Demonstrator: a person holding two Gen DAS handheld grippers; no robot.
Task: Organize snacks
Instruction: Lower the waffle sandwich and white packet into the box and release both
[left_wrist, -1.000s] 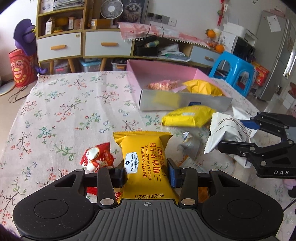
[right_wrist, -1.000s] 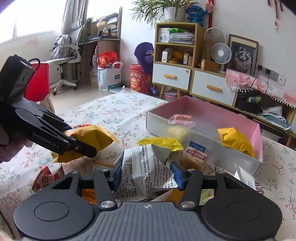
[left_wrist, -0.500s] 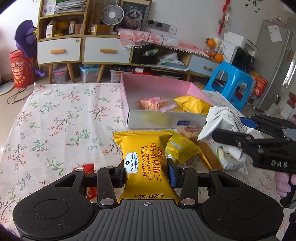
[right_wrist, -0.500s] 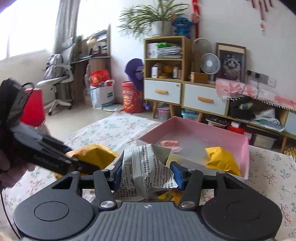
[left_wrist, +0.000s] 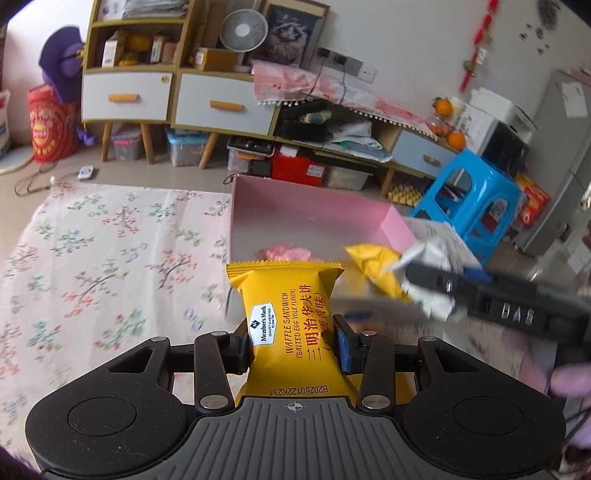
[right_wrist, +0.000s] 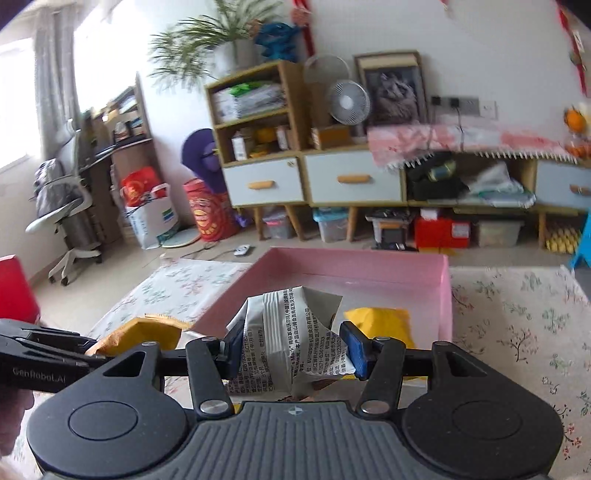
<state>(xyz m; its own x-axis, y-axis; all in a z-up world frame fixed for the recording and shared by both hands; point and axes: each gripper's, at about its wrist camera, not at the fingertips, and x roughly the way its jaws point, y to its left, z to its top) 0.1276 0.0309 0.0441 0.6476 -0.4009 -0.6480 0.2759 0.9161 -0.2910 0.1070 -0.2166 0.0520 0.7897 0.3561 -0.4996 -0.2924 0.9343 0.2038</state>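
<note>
Left gripper (left_wrist: 291, 343) jaws clamp yellow waffle packet (left_wrist: 286, 306); right gripper (right_wrist: 291, 347) jaws clamp crumpled silver packet (right_wrist: 288, 336).

even daylight fills both views; in the right wrist view the window (right_wrist: 22, 110) at 9 o'clock is blown out white. fisheye bending curves the edges, corners go dark. motion blur smears the tablecloth (left_wrist: 110, 251) and plant (right_wrist: 207, 33).

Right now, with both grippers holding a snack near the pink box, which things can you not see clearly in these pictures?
- Left wrist view: the near part of the pink box floor is hidden behind the yellow waffle sandwich pack.
- Same view: the pink snack in the box is blurred; its label is unreadable.
- Right wrist view: the white printed packet covers the box floor behind it.
</note>
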